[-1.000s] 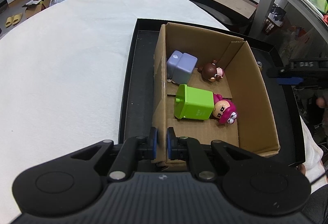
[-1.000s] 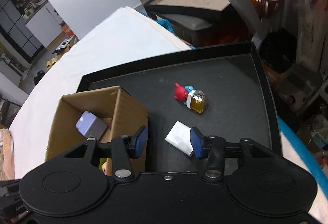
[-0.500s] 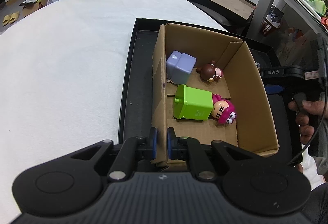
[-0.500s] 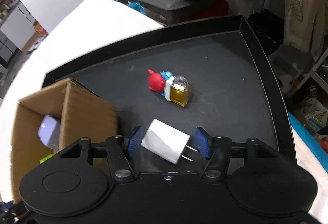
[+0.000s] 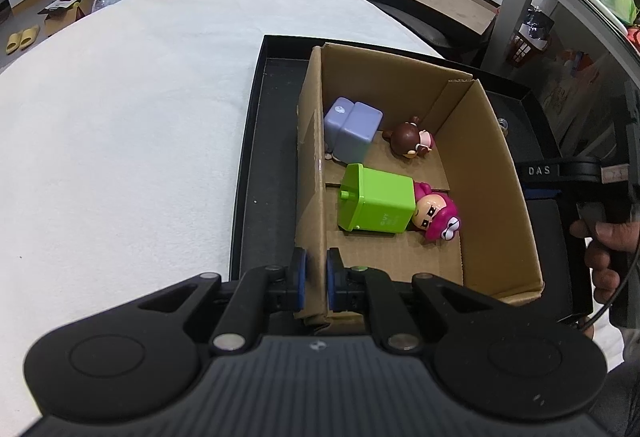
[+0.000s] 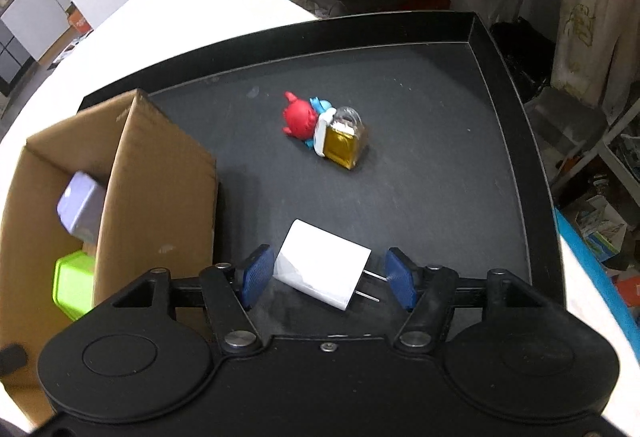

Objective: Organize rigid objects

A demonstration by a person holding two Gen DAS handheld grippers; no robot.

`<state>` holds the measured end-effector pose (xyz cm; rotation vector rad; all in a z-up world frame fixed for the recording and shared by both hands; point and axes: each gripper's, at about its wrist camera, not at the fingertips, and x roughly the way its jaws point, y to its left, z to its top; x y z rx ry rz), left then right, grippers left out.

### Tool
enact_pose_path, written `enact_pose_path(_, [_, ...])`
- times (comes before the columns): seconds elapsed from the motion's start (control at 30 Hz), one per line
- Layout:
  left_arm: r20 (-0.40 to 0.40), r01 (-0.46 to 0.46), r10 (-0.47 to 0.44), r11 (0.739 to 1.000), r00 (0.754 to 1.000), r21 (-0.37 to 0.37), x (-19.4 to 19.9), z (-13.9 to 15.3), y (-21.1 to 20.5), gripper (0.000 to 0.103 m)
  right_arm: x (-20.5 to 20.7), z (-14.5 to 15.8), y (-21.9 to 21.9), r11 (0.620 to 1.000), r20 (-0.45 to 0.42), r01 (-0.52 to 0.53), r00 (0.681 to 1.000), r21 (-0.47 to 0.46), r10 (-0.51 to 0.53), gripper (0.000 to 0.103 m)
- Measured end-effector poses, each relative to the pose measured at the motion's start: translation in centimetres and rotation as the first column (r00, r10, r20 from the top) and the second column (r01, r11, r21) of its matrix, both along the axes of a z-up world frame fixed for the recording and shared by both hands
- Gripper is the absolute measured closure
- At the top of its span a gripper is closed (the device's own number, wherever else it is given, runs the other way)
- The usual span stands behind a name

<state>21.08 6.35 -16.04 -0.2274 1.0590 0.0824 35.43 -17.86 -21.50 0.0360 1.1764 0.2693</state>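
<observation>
Left gripper (image 5: 316, 279): my jaws pinch the near wall of the brown cardboard box (image 5: 496, 173).
Right gripper (image 6: 326, 277): my jaws, just opening, stand apart around the white plug-in charger block (image 6: 322, 269), pads clear.
Charger: lying on the black tray (image 6: 440, 177), beside the box.
Tray centre: red-and-blue figurine with amber bottle (image 6: 324, 129).

A white charger (image 6: 323, 268) is lying flat on the black tray (image 6: 440, 173), prongs pointing right. A red figurine (image 6: 301, 119) with a yellow cube is lying farther off. The cardboard box (image 5: 496, 173) is holding a lavender block (image 5: 354, 131), a green bin (image 5: 376, 204) and two figurines.
</observation>
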Motion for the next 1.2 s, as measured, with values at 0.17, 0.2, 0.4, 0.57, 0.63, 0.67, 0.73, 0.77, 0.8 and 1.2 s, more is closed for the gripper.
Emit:
enact_pose_path(0.17, [-0.003, 0.000, 0.000, 1.000, 1.000, 0.008, 0.0, 0.1, -0.2, 0.094, -0.4, 0.1, -0.1, 1.000, 0.007, -0.016, 1.000, -0.007, 0.016, 0.049])
enact_pose_path(0.2, [-0.003, 0.000, 0.000, 1.000, 1.000, 0.010, -0.1, 0.1, -0.2, 0.094, -0.4, 0.1, -0.2, 1.000, 0.007, -0.019, 1.000, -0.001, 0.019, 0.051])
enact_pose_path(0.4, [-0.013, 0.001, -0.001, 1.000, 1.000, 0.019, -0.2, -0.1, -0.3, 0.094, -0.4, 0.6, -0.4, 1.000, 0.022, -0.021, 1.000, 0.006, 0.020, 0.078])
enact_pose_path(0.57, [-0.017, 0.000, 0.001, 1.000, 1.000, 0.027, -0.2, -0.1, -0.5, 0.094, -0.4, 1.3, -1.3, 1.000, 0.024, 0.003, 1.000, 0.031, -0.003, 0.103])
enact_pose_path(0.63, [-0.018, -0.002, 0.002, 1.000, 1.000, 0.029, -0.1, -0.1, -0.5, 0.094, -0.3, 1.2, -1.4, 0.999, 0.009, 0.014, 1.000, 0.034, -0.014, 0.096])
enact_pose_path(0.67, [-0.019, -0.002, 0.002, 1.000, 1.000, 0.031, -0.1, -0.1, -0.5, 0.094, -0.3, 1.3, -1.6, 0.999, -0.003, 0.027, 1.000, 0.046, -0.026, 0.095])
enact_pose_path(0.73, [-0.019, 0.001, 0.000, 0.999, 1.000, 0.032, -0.1, 0.0, -0.6, 0.094, -0.3, 1.5, -1.9, 0.996, -0.002, 0.034, 0.999, 0.087, -0.034, 0.075])
enact_pose_path(0.77, [-0.018, 0.001, -0.001, 0.999, 1.000, 0.034, -0.1, 0.0, -0.7, 0.094, -0.4, 1.7, -2.1, 0.994, -0.003, 0.040, 0.999, 0.105, -0.040, 0.065])
enact_pose_path(0.8, [-0.018, 0.000, 0.000, 0.999, 1.000, 0.036, -0.2, -0.1, -0.7, 0.094, -0.3, 1.9, -2.1, 0.992, -0.003, 0.042, 0.999, 0.120, -0.042, 0.050])
enact_pose_path(1.2, [-0.004, -0.021, 0.022, 0.999, 1.000, 0.042, -0.4, 0.1, -0.1, 0.094, 0.1, 0.3, 0.0, 0.994, -0.064, 0.009, 0.998, 0.109, -0.002, 0.040])
